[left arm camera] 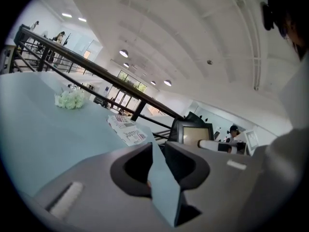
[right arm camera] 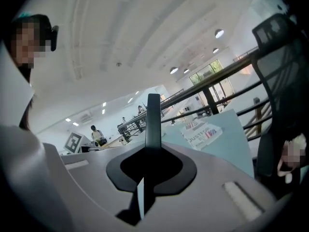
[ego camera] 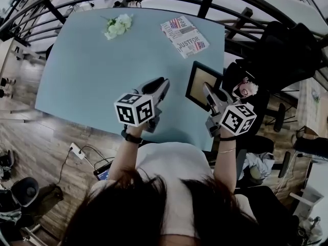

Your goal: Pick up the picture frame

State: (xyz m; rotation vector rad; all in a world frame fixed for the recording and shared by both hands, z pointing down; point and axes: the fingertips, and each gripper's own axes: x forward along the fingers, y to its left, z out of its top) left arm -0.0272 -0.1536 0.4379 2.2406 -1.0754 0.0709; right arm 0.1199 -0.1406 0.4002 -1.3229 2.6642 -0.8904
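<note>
The picture frame, dark-rimmed and tilted, sits at the right edge of the pale blue table, pinched at its near edge by the right gripper, whose fingers press together on the rim seen edge-on in the right gripper view. The left gripper hovers beside it over the table with its fingers apparently a little apart and nothing between them. A bunch of white flowers and a folded newspaper lie at the table's far side.
</note>
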